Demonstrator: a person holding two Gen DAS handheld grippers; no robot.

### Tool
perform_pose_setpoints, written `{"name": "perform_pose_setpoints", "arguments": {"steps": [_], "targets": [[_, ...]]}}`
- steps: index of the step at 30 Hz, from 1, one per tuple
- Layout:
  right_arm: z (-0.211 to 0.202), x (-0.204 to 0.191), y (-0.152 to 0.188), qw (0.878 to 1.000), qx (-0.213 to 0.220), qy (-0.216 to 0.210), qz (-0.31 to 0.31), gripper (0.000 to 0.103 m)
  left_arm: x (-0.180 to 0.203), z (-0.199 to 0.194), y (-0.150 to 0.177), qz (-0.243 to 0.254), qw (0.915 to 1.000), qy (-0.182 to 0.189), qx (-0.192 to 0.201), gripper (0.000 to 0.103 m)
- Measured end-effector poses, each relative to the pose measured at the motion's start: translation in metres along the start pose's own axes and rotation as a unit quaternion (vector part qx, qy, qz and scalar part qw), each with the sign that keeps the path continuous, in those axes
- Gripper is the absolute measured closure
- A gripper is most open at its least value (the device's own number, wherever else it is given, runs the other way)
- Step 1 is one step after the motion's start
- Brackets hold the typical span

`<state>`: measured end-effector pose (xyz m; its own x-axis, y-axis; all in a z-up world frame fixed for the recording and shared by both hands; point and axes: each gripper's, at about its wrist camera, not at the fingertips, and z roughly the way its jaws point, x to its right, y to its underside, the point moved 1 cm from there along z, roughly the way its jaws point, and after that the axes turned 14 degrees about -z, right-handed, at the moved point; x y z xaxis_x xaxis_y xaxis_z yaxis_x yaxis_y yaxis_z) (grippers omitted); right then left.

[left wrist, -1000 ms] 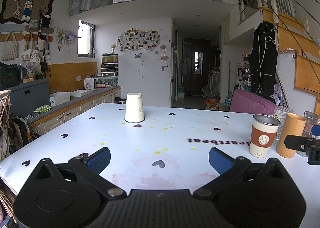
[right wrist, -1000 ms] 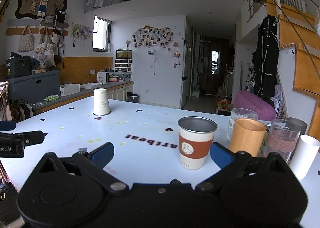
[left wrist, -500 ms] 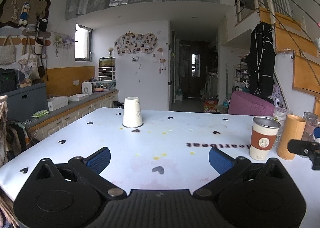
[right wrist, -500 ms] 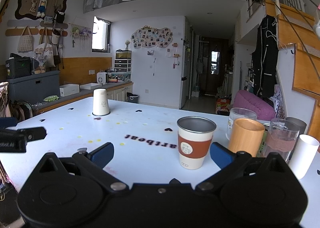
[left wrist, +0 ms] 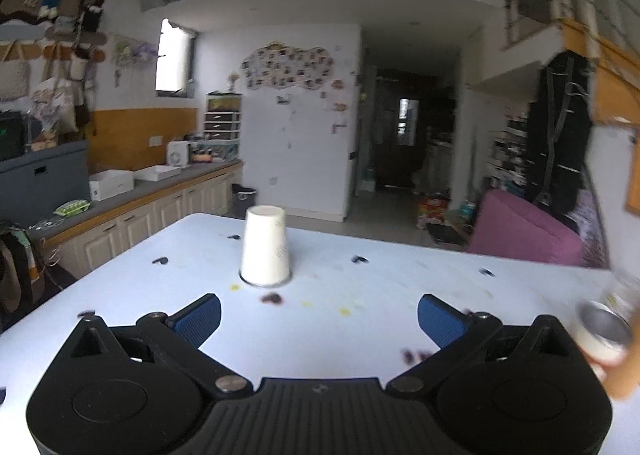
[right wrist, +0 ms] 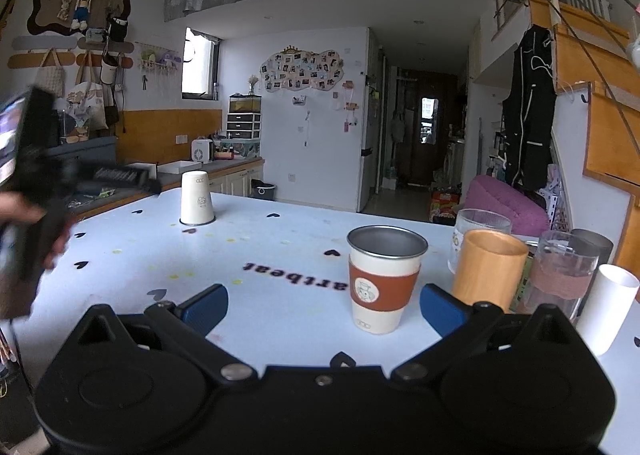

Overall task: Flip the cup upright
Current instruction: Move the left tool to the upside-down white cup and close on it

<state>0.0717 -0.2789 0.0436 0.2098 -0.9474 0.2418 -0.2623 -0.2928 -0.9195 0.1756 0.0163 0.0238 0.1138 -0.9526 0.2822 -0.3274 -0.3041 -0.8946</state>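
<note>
A white paper cup (left wrist: 265, 245) stands upside down on the white table (left wrist: 360, 335), ahead of my left gripper (left wrist: 320, 317) and a little left of its centre line. The left gripper is open and empty, short of the cup. The cup also shows in the right wrist view (right wrist: 196, 198) at the far left of the table. My right gripper (right wrist: 322, 307) is open and empty, low over the near table edge. The left gripper body (right wrist: 36, 175) shows blurred at the left of the right wrist view, held by a hand.
A steel cup with a brown sleeve (right wrist: 383, 279) stands upright just ahead of the right gripper. To its right stand an orange cup (right wrist: 490, 275), glasses (right wrist: 564, 271) and a white cup (right wrist: 608, 307). The steel cup shows at the right edge of the left wrist view (left wrist: 604, 329).
My left gripper has moved forward and up towards the upside-down cup, which now looks larger. The right gripper has barely moved. Both stay open.
</note>
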Motion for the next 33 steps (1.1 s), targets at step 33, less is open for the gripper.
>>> {"name": "perform_pose_setpoints", "arguments": {"steps": [33], "targets": [[0.074, 0.008, 0.008, 0.998, -0.062, 0.015, -0.017, 0.0, -0.033, 0.266, -0.028, -0.014, 0.9913, -0.127, -0.031, 0.021]]}}
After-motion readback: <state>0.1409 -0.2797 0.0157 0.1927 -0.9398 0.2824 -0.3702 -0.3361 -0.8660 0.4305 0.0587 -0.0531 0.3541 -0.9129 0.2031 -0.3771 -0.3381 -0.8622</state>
